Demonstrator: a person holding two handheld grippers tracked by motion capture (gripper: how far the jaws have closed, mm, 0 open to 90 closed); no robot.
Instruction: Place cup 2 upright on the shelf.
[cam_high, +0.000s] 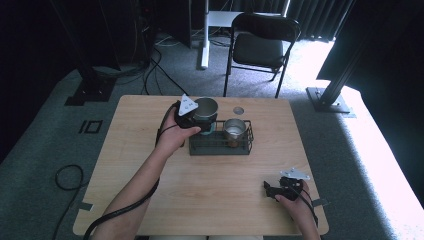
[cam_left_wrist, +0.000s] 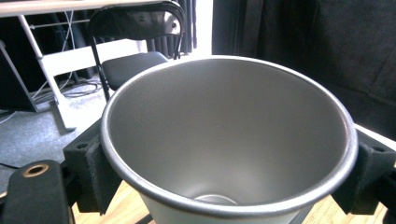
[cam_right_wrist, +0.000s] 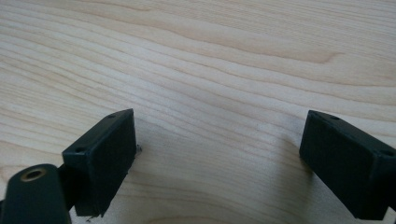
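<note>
Nearest us, our right gripper (cam_high: 272, 190) rests at the front right of the wooden bench (cam_high: 210, 200), its jaws spread wide over bare pale wood grain with nothing between them. Farther in, at the bench's middle, our left gripper (cam_high: 197, 120) grasps a grey metal cup (cam_high: 205, 108), one jaw pressed to each side just under the rim. The cup stands nearly upright, its long axis close to vertical, its open mouth facing up and tipped slightly back toward us; it sits at the left end of a black wire rack (cam_high: 220, 145). A second, smaller metal cup (cam_high: 234, 129) stands in the rack just to its right. Beyond the bench lie grey carpet, a black folding chair (cam_high: 262, 42), cables and dark curtains.
</note>
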